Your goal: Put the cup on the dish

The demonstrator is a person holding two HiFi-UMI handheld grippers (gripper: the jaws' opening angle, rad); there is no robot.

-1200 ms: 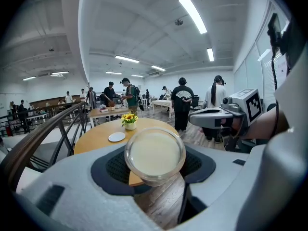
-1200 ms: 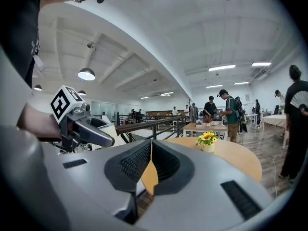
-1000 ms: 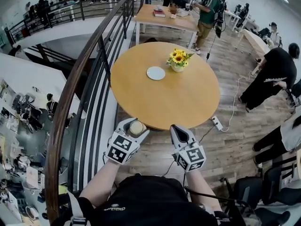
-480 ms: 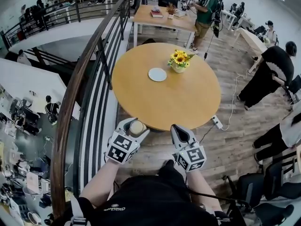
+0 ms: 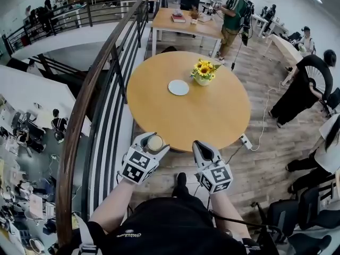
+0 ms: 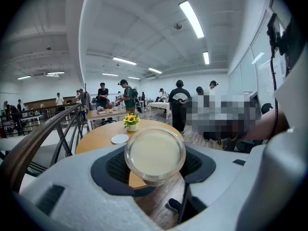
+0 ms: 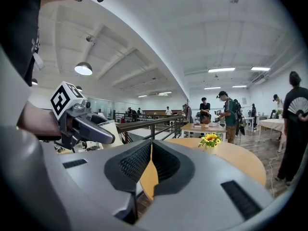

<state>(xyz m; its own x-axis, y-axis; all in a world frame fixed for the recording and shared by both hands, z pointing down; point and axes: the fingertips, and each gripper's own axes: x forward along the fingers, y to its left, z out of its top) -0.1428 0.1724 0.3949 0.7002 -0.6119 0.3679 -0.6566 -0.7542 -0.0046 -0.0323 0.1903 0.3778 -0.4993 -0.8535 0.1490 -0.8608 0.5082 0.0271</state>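
A clear glass cup (image 5: 155, 143) with a cream-coloured bottom lies between the jaws of my left gripper (image 5: 154, 144), which is shut on it just off the near edge of the round wooden table (image 5: 212, 116). In the left gripper view the cup (image 6: 155, 154) fills the gap between the dark pads. The dish (image 5: 178, 87), a small white plate, lies on the far half of the table, beside a pot of sunflowers (image 5: 203, 73); the left gripper view shows the dish (image 6: 119, 138) well ahead. My right gripper (image 5: 197, 145) hangs at the table's near edge, shut and holding nothing (image 7: 150, 150).
A dark metal railing (image 5: 106, 89) with a wooden handrail runs along the table's left side, with a drop beyond it. A power strip (image 5: 245, 140) and its cable lie on the floor to the right. People stand at the right and by a far table (image 5: 186, 23).
Both grippers and the view have drifted slightly toward the table; the cup stays in the left gripper. A foot has come into view below the grippers.
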